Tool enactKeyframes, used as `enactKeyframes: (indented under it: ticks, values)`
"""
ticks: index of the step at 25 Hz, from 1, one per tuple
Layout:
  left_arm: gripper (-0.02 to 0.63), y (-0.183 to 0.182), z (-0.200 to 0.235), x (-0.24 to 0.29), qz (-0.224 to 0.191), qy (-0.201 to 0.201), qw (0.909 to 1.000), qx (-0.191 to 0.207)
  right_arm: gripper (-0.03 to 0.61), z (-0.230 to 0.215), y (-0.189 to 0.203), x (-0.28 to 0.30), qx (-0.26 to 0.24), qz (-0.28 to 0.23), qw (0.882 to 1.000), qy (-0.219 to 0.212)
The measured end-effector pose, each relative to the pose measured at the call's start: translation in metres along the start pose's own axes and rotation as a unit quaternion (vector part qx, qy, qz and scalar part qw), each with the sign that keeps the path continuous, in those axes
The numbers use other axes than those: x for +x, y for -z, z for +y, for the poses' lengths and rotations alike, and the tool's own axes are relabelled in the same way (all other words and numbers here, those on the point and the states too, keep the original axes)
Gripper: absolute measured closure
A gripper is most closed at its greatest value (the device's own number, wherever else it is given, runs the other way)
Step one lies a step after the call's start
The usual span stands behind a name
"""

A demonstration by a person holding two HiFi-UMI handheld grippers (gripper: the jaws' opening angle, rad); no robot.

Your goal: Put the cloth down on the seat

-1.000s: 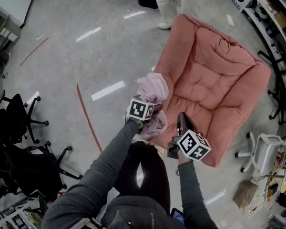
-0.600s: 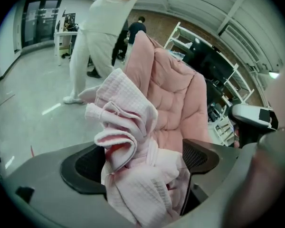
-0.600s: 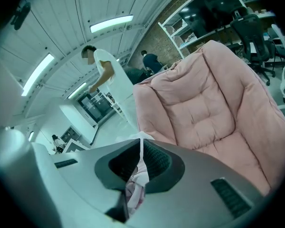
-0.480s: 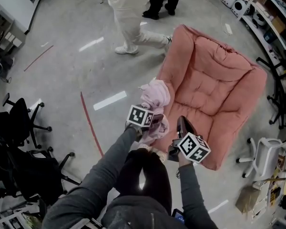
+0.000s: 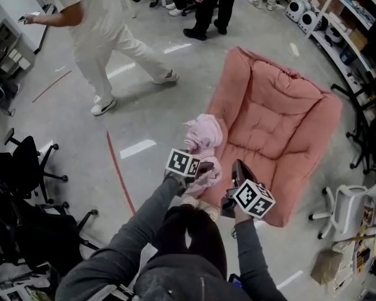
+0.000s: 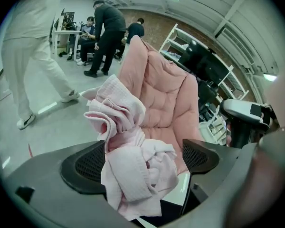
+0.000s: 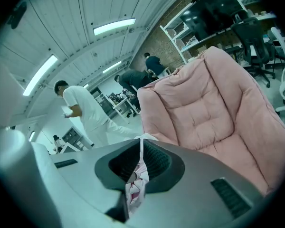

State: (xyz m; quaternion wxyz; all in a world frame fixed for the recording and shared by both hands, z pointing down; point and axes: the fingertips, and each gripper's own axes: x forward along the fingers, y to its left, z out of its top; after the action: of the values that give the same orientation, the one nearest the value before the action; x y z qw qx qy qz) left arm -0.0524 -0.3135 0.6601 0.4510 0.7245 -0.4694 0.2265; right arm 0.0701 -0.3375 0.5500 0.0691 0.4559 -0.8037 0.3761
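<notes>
A bunched pale pink cloth (image 5: 203, 137) hangs over the floor at the near left edge of the seat (image 5: 282, 118), a big salmon-pink padded cushion chair lying on the floor. My left gripper (image 5: 202, 170) holds the thick wad; in the left gripper view the cloth (image 6: 128, 170) fills the space between the wide-set jaws of that gripper (image 6: 142, 158). My right gripper (image 5: 239, 172) is just right of it, over the seat's front corner. In the right gripper view that gripper (image 7: 138, 167) is pinched on a thin fold of cloth (image 7: 135, 186), with the seat (image 7: 213, 108) beyond.
A person in white (image 5: 100, 30) walks across the floor at upper left; others stand at the top (image 5: 207, 5). Black office chairs (image 5: 25, 168) crowd the left side. A red floor line (image 5: 116, 168) runs nearby. Shelves (image 5: 357, 24) and a white chair (image 5: 344, 209) line the right.
The person in white has walked leftward across the floor. Both grippers keep their hold on the cloth and have shifted only slightly beside the seat's edge.
</notes>
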Motion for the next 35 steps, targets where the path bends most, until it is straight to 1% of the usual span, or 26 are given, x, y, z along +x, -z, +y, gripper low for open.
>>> enactKeyframes:
  ticks: [5,9,11,14,16,19,22,25,27,32,35]
  values:
    - [0.115,-0.002,-0.019,-0.012,-0.007,0.020,0.9998,-0.003,0.554,0.004,-0.006,-0.008,-0.002,-0.005,1.000,0.002]
    - [0.115,-0.008,-0.039,-0.025,-0.025,0.037,0.9990,0.003,0.554,0.007,-0.010,-0.015,-0.013,-0.009,1.000,0.006]
    - [0.115,-0.012,-0.047,-0.031,-0.037,0.044,0.9983,0.005,0.555,0.009,-0.012,-0.020,-0.011,-0.014,1.000,0.009]
    - [0.115,-0.021,-0.064,-0.043,-0.053,0.066,0.9963,0.013,0.554,0.011,-0.017,-0.027,-0.008,-0.026,1.000,0.012]
    - [0.115,-0.032,-0.079,-0.052,-0.070,0.078,0.9941,0.030,0.554,0.010,-0.021,-0.032,-0.005,-0.034,0.999,0.014]
    - [0.117,-0.050,-0.101,-0.069,-0.115,0.080,0.9886,0.054,0.554,0.006,-0.024,-0.043,0.004,-0.045,0.999,0.018]
    - [0.117,-0.066,-0.122,-0.087,-0.155,0.087,0.9792,0.098,0.554,0.006,-0.026,-0.053,0.012,-0.058,0.998,0.025]
    - [0.117,-0.080,-0.139,-0.104,-0.199,0.091,0.9653,0.143,0.554,0.006,-0.025,-0.060,0.016,-0.071,0.997,0.029]
    - [0.117,-0.088,-0.151,-0.111,-0.225,0.097,0.9556,0.164,0.554,0.003,-0.024,-0.065,0.021,-0.079,0.996,0.033]
    - [0.118,-0.102,-0.183,-0.118,-0.282,0.123,0.9345,0.179,0.554,-0.006,-0.031,-0.084,0.021,-0.110,0.993,0.045]
    - [0.128,-0.108,-0.203,-0.125,-0.319,0.135,0.9176,0.195,0.554,-0.007,-0.040,-0.093,0.011,-0.135,0.990,0.051]
